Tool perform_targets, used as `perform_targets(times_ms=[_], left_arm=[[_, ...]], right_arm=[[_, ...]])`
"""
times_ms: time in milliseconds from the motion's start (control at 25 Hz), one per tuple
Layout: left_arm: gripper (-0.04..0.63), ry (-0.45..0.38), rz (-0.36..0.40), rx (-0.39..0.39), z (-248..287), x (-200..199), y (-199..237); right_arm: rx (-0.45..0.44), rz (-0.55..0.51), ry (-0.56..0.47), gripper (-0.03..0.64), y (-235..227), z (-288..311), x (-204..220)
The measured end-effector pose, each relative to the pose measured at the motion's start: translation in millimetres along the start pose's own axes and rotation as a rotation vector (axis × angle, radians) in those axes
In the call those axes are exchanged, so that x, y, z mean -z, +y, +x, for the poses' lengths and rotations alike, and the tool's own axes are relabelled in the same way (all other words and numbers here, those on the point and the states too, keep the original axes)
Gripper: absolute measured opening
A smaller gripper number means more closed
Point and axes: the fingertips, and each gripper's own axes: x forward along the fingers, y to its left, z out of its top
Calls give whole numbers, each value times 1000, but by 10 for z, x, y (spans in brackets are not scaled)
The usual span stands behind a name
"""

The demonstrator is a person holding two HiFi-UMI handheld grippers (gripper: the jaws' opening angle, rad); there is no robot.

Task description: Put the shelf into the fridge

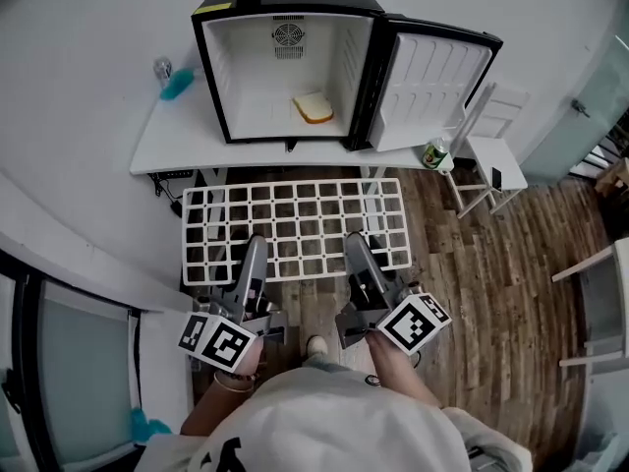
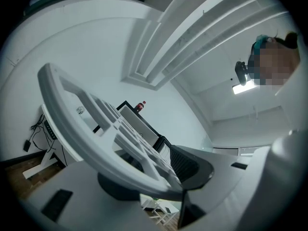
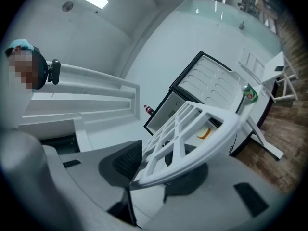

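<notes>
Head view shows the left gripper (image 1: 257, 246) and right gripper (image 1: 355, 246) each clamped, jaws partly apart, on the near rim of the white shelf (image 1: 295, 187), which hangs roughly level in front of the fridge (image 1: 256, 77), short of its open mouth. With only 2 grips on 1 rim, the far edge could sag or skew. I judge it might then jam against the fridge frame or land on the bread slice (image 1: 313, 108) on the fridge floor.

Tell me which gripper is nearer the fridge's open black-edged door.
Right. The right gripper clamps the white plastic grid shelf below and left of the door; the left gripper clamps it farther left.
</notes>
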Motion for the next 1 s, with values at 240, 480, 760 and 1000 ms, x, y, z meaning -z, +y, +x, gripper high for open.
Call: perform_targets(times_ms=[240, 480, 760, 1000], left_arm=[[172, -24, -4, -24, 291, 61, 71], [172, -32, 9, -28, 513, 48, 143], [172, -21, 6, -52, 587, 116, 201], [172, -20, 18, -73, 661, 130, 302]], right_arm=[[-7, 3, 17, 161, -205, 254, -155], [-11, 15, 17, 160, -334, 473, -227], [3, 31, 31, 160, -449, 524, -221], [-8, 35, 36, 160, -536, 660, -182]])
